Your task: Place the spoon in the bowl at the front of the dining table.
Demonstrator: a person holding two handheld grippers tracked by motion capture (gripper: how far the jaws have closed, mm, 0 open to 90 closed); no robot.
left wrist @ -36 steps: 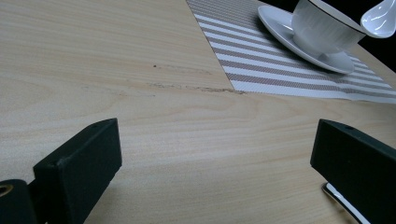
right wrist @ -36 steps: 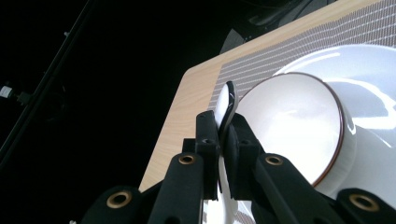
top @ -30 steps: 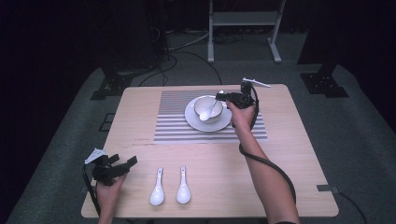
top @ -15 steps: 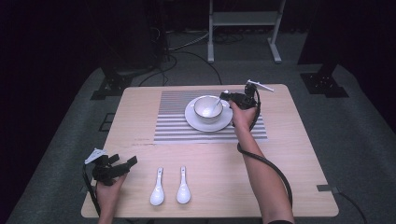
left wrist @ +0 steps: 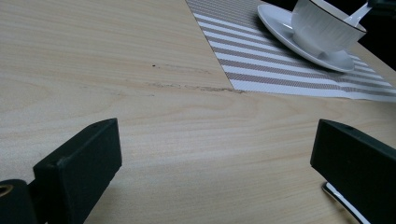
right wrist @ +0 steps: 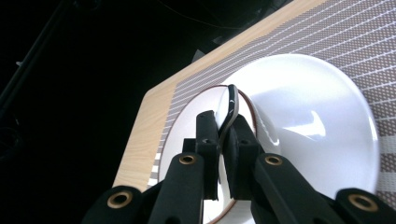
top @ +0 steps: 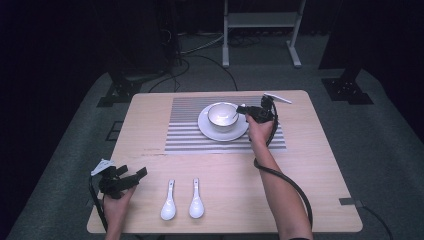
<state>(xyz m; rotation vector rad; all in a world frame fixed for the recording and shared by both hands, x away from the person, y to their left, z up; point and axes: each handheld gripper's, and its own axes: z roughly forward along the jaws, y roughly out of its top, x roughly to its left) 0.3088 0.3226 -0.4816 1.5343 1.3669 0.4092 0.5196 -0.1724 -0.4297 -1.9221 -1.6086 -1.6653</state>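
- At the far side of the desk (top: 150,125), I hold the right gripper (top: 241,109) over the bowl (top: 222,114), which stands on the saucer (top: 210,130) on the striped mat (top: 185,137).
- Its jaws are closed tight on the handle of a white spoon (right wrist: 230,108); the spoon's scoop end reaches down into the bowl.
- I judge the spoon to be glazed ceramic: stiff, light, slippery and brittle. I grip it mid-handle, on the flat sides, and set it down gently against the bowl wall, since a hard contact could chip either piece.
- Near the front left corner, the left gripper (top: 131,176) rests on the desk, its jaws wide apart with nothing between them.
- Two more spoons (top: 168,206) lie side by side near the front edge, just right of the left gripper.
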